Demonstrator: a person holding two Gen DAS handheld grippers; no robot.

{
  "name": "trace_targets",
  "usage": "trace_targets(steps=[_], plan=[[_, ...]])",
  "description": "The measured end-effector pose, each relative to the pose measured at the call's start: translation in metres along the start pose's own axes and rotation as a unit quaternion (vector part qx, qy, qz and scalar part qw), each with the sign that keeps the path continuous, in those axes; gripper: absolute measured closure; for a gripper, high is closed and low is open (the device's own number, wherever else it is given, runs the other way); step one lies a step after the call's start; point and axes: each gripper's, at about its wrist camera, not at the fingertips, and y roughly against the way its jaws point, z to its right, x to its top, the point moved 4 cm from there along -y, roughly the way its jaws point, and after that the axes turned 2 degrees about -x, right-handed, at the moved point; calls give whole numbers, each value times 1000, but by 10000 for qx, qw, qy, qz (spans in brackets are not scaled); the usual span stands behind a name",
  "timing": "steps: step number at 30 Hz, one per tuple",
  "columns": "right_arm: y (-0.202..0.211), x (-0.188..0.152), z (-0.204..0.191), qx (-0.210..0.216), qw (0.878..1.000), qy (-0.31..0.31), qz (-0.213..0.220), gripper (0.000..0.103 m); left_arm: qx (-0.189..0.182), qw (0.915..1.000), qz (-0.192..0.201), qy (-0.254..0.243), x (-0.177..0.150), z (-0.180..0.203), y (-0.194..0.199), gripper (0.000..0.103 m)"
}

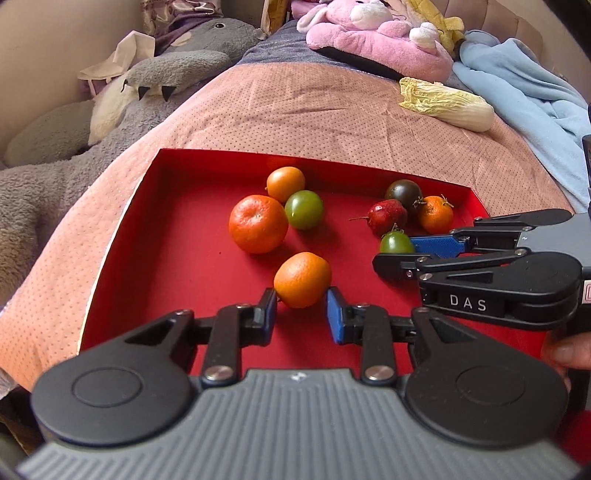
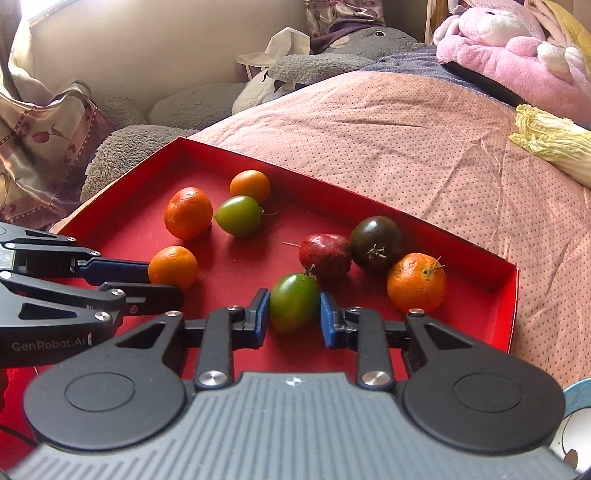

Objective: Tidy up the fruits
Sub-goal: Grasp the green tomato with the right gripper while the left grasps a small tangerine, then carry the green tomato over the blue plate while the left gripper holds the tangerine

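A red tray lies on a pink bedspread and holds several fruits. In the left wrist view my left gripper has its blue pads against both sides of a small orange at the tray's near side. In the right wrist view my right gripper is shut on a green tomato, which rests on the tray floor. Around it lie a red fruit, a dark tomato and a stemmed orange. Further left are a large orange, a smaller orange and a second green tomato.
A napa cabbage lies on the bedspread beyond the tray's right corner. A pink plush toy, a grey plush toy and a light blue blanket ring the bed. A person's thumb shows at the right edge.
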Motion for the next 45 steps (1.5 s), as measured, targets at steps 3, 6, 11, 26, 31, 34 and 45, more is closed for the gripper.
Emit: trace_targets(steps=[3,6,11,26,31,34,45], plan=[[7,-6,0,-36,10000,-59,29,69,24,10000,9,40,-1,1,2,71],[21,-14,1,-24,9998,-170,74,70,50,10000,25,34,-2,3,3,71],[46,-32,-1,-9,9995,-281,164,70,127,9999,77,52,-7,8,7,71],[109,-59,-12,-26,9981,-365,490,70,252,9995,194,-67,-20,28,28,71],[118,-61,-14,-33,9977,-384,560,70,289,9994,169,-120,-24,32,33,71],[123,-61,-14,-36,9973,-410,608,70,318,9992,174,-140,-25,34,36,71],[132,-66,-11,-56,9968,-448,666,70,307,9991,189,-213,-25,43,41,71]])
